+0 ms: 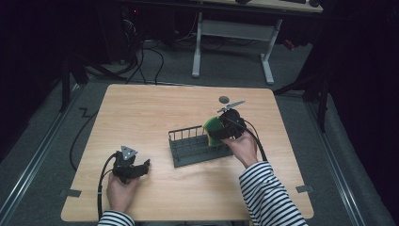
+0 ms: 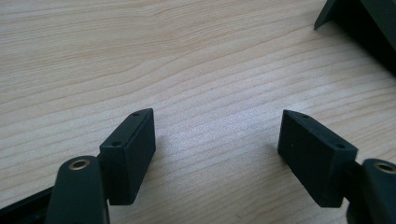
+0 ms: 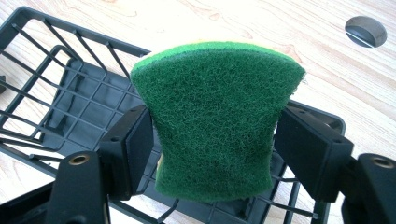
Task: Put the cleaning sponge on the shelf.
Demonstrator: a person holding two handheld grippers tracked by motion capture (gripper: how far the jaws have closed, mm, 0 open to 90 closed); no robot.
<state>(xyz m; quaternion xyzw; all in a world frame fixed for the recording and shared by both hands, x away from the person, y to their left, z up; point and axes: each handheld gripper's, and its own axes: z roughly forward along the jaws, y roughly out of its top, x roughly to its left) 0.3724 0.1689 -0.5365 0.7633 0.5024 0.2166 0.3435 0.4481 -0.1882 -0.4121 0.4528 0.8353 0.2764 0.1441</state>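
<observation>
The left tongs (image 1: 147, 165) rest idle on the table (image 1: 141, 113), jaws apart with nothing between them, well to the left of the rack (image 1: 186, 149). The right tongs (image 3: 212, 140) are clamped on the sponge (image 3: 215, 119), which is held upright over the right end of the rack. Judged from this, the pickup is done; lowering the sponge into the rack and releasing it remain.
</observation>
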